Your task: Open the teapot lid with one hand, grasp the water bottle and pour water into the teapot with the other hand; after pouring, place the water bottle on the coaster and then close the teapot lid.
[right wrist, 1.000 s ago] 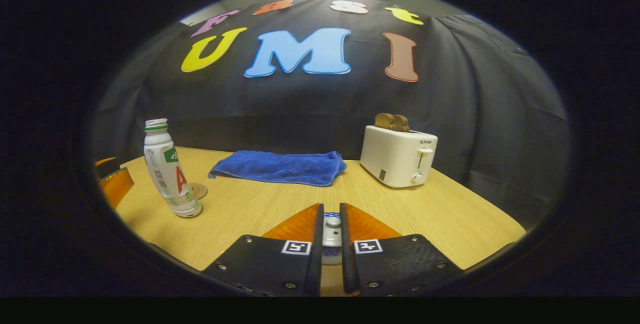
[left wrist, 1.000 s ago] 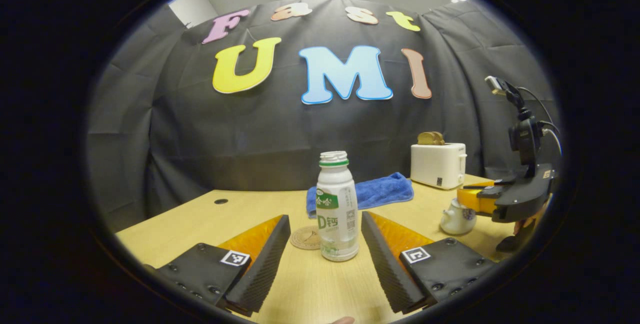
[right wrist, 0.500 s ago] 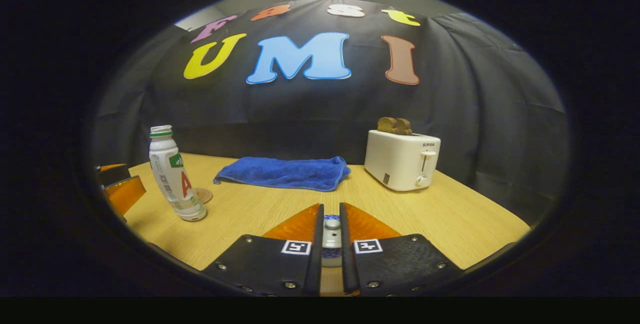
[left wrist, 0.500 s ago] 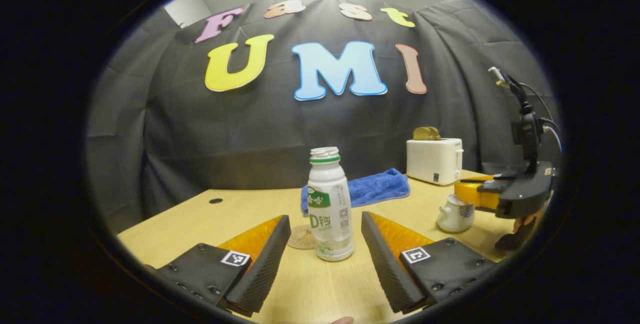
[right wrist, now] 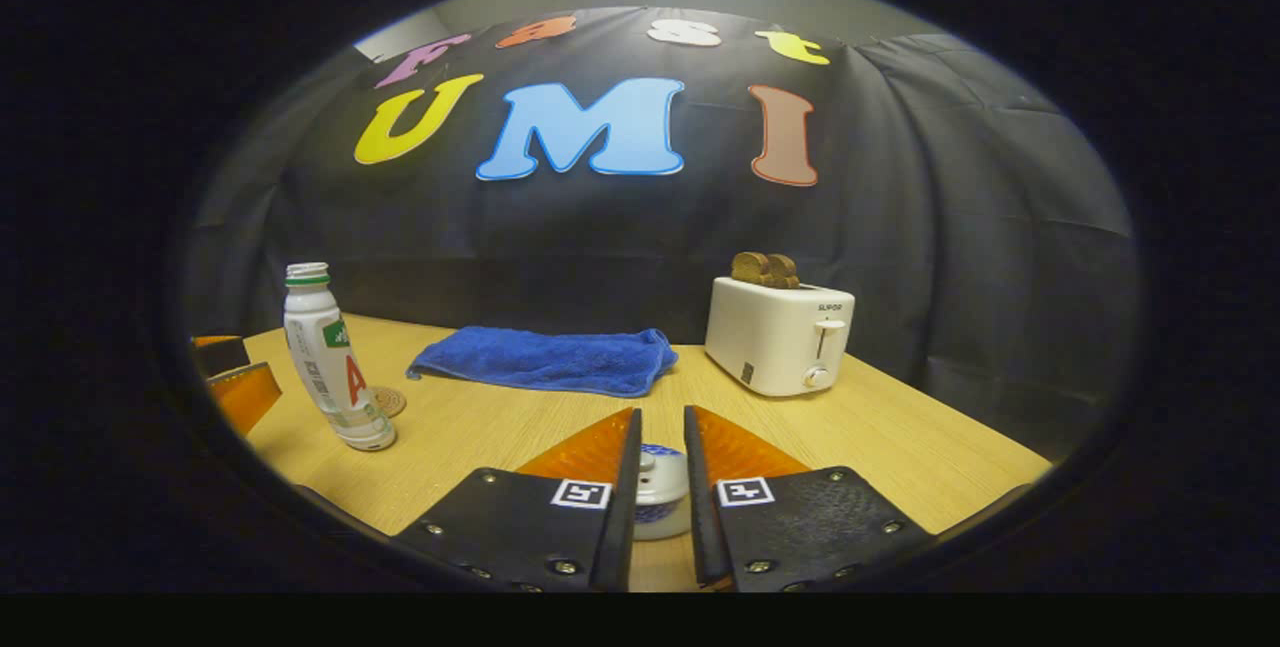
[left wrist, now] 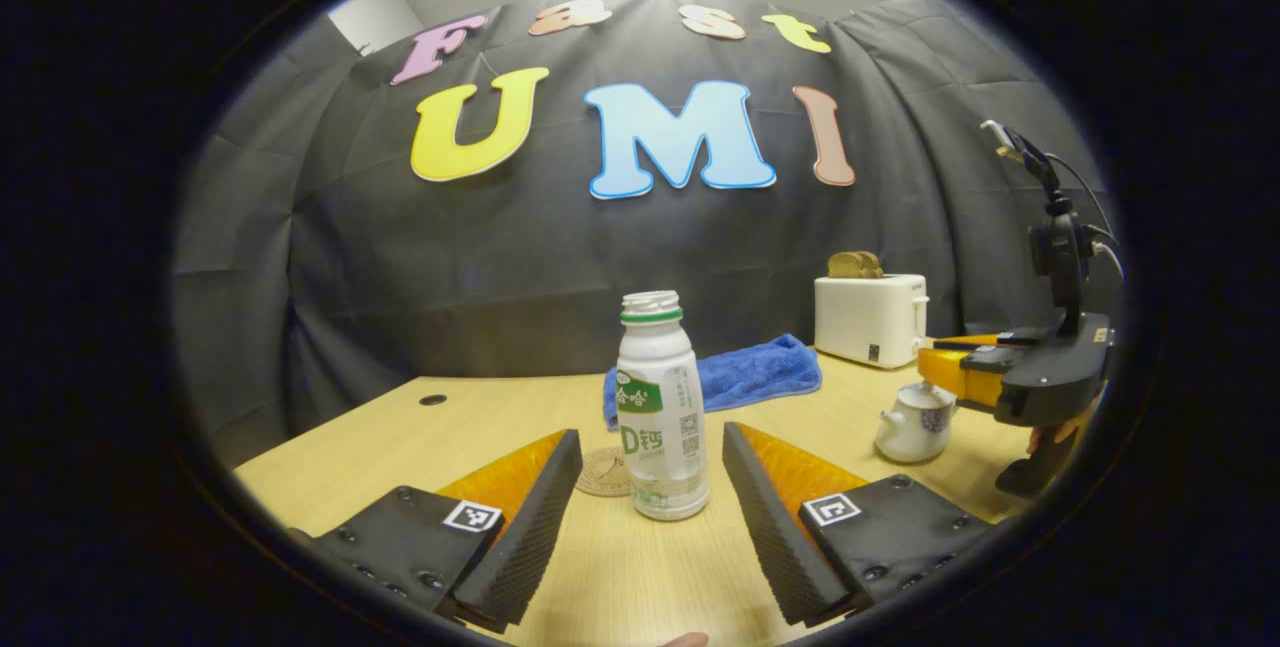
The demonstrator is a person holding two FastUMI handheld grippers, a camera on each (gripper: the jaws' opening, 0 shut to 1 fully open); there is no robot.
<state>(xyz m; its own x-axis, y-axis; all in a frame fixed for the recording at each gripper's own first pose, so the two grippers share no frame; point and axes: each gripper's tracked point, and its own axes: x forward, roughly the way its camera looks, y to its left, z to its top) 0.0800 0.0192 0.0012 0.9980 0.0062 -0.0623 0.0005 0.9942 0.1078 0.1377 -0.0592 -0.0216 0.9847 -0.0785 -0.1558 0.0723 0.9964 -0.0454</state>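
On the wooden table (right wrist: 880, 437), largest to smallest:

- Toaster (right wrist: 778, 335), qty 1, far R, bread in slots; not for this task.
- Blue towel (right wrist: 545, 360), qty 1, flat at back.
- Water bottle (left wrist: 659, 405), qty 1, upright, cap off, centre-front betw. the wide-open fingers of left gripper (left wrist: 652, 487), not touched. Prob. light thin plastic, slick label, squashy; take mid-body, gently, or it spills.
- Teapot (left wrist: 911, 423), qty 1, to R, body on table. Glazed ceramic, likely fragile, slippery.
- Coaster (left wrist: 607, 472), qty 1, just behind bottle.
- Lid (right wrist: 658, 490), qty 1, pinched at knob by right gripper (right wrist: 656, 472); small, chips easily.
- Grippers, qty 2.
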